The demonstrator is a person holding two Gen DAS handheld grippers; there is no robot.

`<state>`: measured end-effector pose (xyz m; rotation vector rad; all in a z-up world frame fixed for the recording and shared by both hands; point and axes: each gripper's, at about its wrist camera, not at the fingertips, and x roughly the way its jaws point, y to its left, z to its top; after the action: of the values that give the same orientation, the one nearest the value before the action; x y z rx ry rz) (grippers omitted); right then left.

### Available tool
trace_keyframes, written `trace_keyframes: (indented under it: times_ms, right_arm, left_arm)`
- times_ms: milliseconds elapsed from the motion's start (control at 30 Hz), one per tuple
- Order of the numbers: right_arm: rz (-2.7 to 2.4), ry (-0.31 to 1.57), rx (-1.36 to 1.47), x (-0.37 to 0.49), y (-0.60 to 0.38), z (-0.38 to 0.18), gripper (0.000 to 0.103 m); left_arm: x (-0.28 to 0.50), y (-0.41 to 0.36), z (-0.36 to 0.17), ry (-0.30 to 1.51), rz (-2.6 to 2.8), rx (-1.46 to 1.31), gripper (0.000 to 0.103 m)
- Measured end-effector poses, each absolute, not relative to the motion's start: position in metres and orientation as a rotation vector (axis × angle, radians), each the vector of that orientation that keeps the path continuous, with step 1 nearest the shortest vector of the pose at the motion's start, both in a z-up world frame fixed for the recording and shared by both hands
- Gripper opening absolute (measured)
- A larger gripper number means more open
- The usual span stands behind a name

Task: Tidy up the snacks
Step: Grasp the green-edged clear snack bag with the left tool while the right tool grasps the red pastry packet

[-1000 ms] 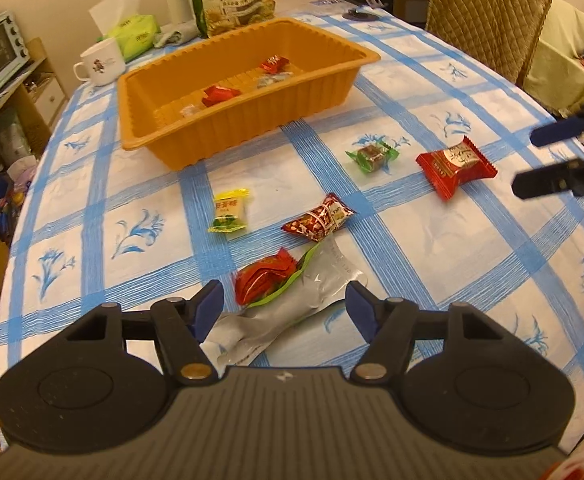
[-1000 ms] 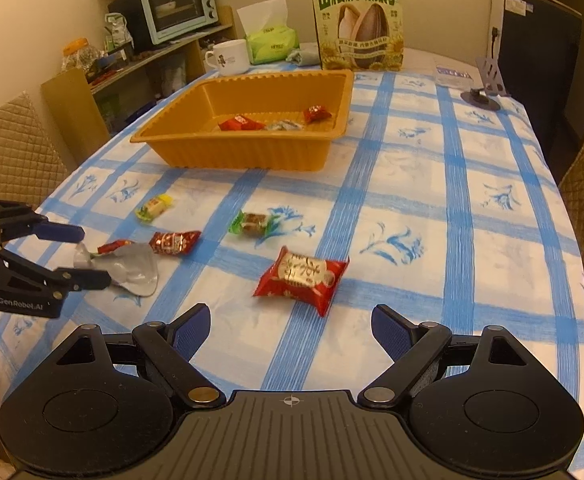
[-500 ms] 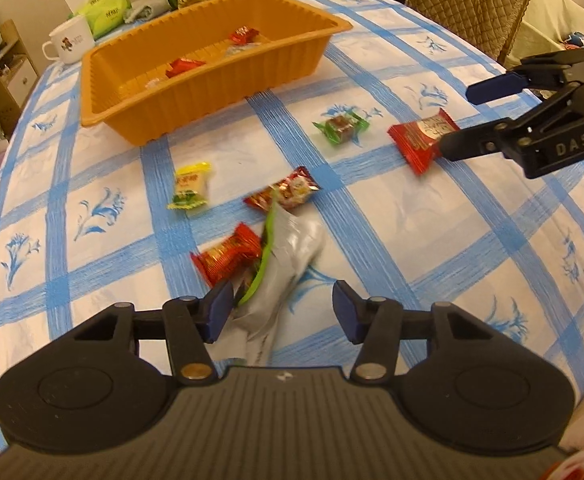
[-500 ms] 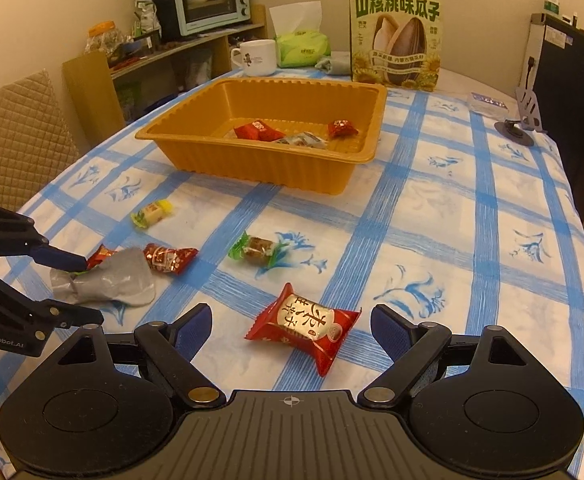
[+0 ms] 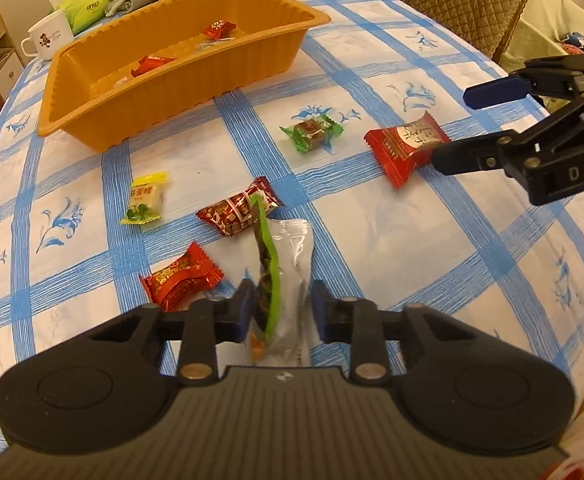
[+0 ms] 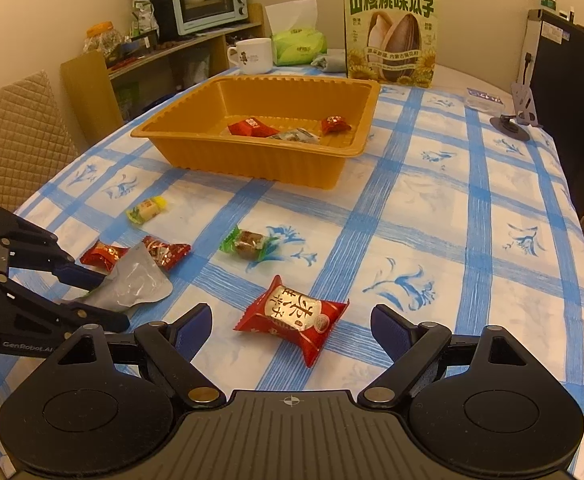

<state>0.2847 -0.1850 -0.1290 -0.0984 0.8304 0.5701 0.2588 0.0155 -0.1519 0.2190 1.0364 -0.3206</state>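
Note:
A silver pouch with a green edge stands buckled between the jaws of my left gripper, which are closing with the pads pressing its sides. The pouch also shows in the right wrist view. My right gripper is open, with a large red packet lying just ahead between its fingers. Loose on the cloth are a bright red candy, a dark red candy, a yellow candy and a green candy. The orange tray holds a few sweets.
Behind the tray stand a sunflower-seed bag, a white mug and a green tissue pack. A phone stand sits at the far right. Quilted chairs flank the table, and a shelf carries a toaster oven.
My left gripper moved in over the silver pouch and narrowed its jaws onto it, so the pouch buckled upright. The right gripper came closer to the large red packet and stayed open.

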Motion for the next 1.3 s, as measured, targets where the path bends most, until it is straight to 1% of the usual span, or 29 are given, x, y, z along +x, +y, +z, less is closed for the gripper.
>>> trace_keyframes:
  times_ms: [133,400,467,500,667,767,867,1100,1167,1233,1300]
  right_arm:
    - [0.583,0.829,-0.108,0.285,-0.187,-0.13,0.087]
    - [0.642,0.82,-0.157,0.296,-0.178,-0.135,0.086]
    - [0.662,0.824,-0.167,0.302,-0.174,-0.137,0.081]
    - [0.674,0.832,-0.172,0.307,-0.172,-0.139,0.077]
    - [0.721,0.889,-0.204,0.321,-0.165,-0.151,0.072]
    - [0.755,0.915,-0.21,0.317,-0.164,-0.153,0.067]
    - [0.76,0.928,-0.218,0.308,-0.161,-0.155,0.058]
    - [0.656,0.926,-0.169,0.304,-0.157,-0.155,0.056]
    - [0.641,0.92,-0.167,0.305,-0.156,-0.154,0.054]
    - [0.621,0.93,-0.171,0.307,-0.154,-0.154,0.037]
    - [0.597,0.936,-0.169,0.309,-0.154,-0.155,0.033]
  left_arm:
    - [0.258,0.016,-0.151,1.037,-0.308,0.206,0.023]
    - [0.25,0.023,-0.138,1.023,-0.286,0.14,0.023]
    - [0.248,0.026,-0.135,1.021,-0.275,0.126,0.023]
    - [0.247,0.028,-0.134,1.022,-0.269,0.117,0.023]
    - [0.243,0.039,-0.129,1.017,-0.226,0.082,0.023]
    - [0.24,0.048,-0.126,1.013,-0.202,0.058,0.023]
    - [0.238,0.055,-0.124,1.01,-0.181,0.04,0.023]
    - [0.237,0.063,-0.119,0.996,-0.161,0.028,0.023]
    - [0.237,0.065,-0.118,0.992,-0.161,0.028,0.023]
    - [0.235,0.066,-0.118,0.99,-0.158,0.028,0.023]
    - [0.234,0.068,-0.117,0.989,-0.156,0.027,0.023]
